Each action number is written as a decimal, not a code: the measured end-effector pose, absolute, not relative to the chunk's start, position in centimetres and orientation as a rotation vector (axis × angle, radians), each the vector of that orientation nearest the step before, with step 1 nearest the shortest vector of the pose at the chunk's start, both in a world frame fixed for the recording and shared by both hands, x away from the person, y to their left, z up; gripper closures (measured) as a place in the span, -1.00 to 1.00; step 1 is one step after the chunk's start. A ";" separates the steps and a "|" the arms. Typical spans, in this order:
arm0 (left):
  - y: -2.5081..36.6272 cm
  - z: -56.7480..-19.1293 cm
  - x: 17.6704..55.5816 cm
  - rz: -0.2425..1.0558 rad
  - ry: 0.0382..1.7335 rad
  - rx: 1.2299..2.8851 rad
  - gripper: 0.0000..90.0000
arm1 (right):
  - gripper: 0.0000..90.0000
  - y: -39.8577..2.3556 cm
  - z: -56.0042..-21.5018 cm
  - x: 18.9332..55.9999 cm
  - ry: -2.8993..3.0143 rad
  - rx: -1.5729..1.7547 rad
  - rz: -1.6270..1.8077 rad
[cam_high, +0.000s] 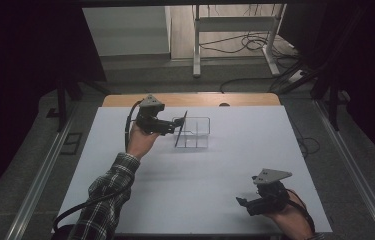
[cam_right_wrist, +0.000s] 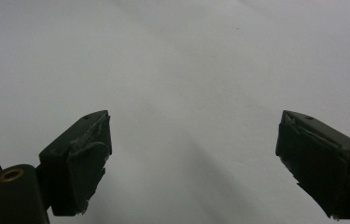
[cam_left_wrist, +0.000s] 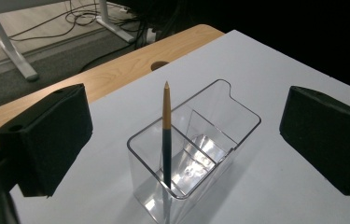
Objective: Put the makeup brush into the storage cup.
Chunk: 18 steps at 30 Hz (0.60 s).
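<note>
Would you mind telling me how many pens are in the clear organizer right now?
1. A single pen stands leaning in the near compartment of the clear organizer, tip up. Its other compartments look empty, and nothing seems hidden behind the clear walls.

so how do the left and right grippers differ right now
The left gripper is raised at the clear organizer, with a pen standing in it beyond the open jaws. The right gripper sits low near the table's front edge, facing bare surface. Both are open and hold nothing.
</note>
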<state>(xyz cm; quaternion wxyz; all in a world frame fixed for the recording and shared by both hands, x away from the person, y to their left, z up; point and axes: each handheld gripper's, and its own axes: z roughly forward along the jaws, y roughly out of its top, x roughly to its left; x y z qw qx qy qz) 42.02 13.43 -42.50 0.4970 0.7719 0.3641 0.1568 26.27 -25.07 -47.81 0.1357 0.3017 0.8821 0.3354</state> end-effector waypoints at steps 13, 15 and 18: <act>14.2 -42.1 41.1 0.377 0.866 1.878 -0.93 | -0.76 -25.1 -47.8 26.3 2.550 0.884 0.974; 14.4 -42.1 41.0 0.376 0.863 1.880 -0.92 | -0.76 -25.1 -47.8 26.3 2.550 0.884 0.972; 14.7 -42.0 40.7 0.372 0.862 1.879 -0.92 | -0.77 -25.1 -47.8 26.3 2.549 0.886 0.974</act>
